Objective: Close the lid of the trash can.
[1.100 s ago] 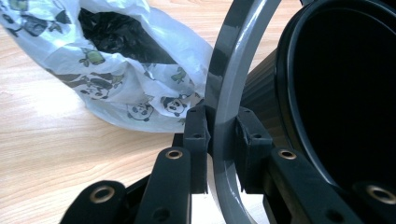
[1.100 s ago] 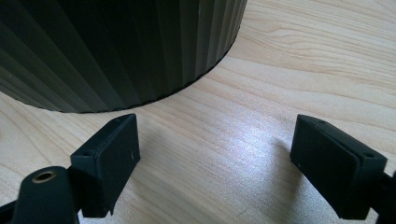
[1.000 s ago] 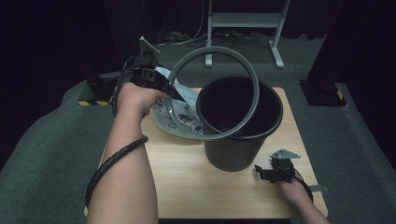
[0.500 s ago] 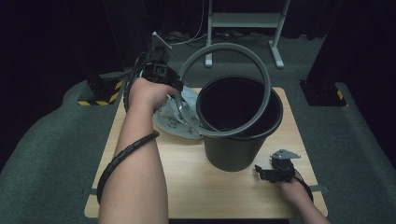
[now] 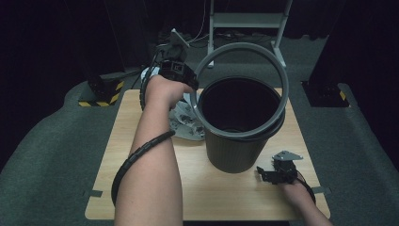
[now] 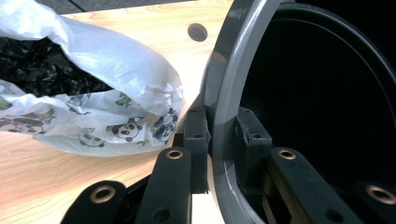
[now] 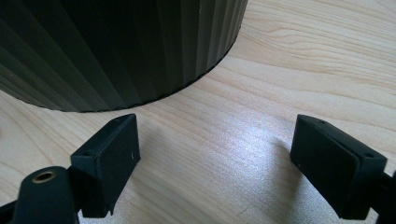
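Note:
A dark ribbed bin (image 5: 235, 155) stands upright in the middle of the wooden table (image 5: 117, 155). My left gripper (image 5: 192, 85) is shut on the left edge of a grey ring (image 5: 242, 45). The ring hangs tilted over the bin's mouth, its lower right part down at the rim. In the left gripper view the jaws of the left gripper (image 6: 222, 135) pinch the ring (image 6: 233, 88) from both sides, with the bin's black inside (image 6: 327, 116) behind. My right gripper (image 5: 269, 173) rests open on the table by the bin's base; the right gripper (image 7: 215, 154) holds nothing, and the bin wall (image 7: 116, 46) is just ahead.
A crumpled clear bag with panda prints (image 6: 116, 93) lies on the table left of the bin, partly behind my left arm (image 5: 186, 123). A metal stand (image 5: 247, 19) is on the floor beyond the table. A yellow-and-black striped block (image 5: 101, 96) sits at the floor's left.
My left hand has carried the ring to the right and farther over the bin, so it now sits above the bin's mouth. The right gripper has not moved.

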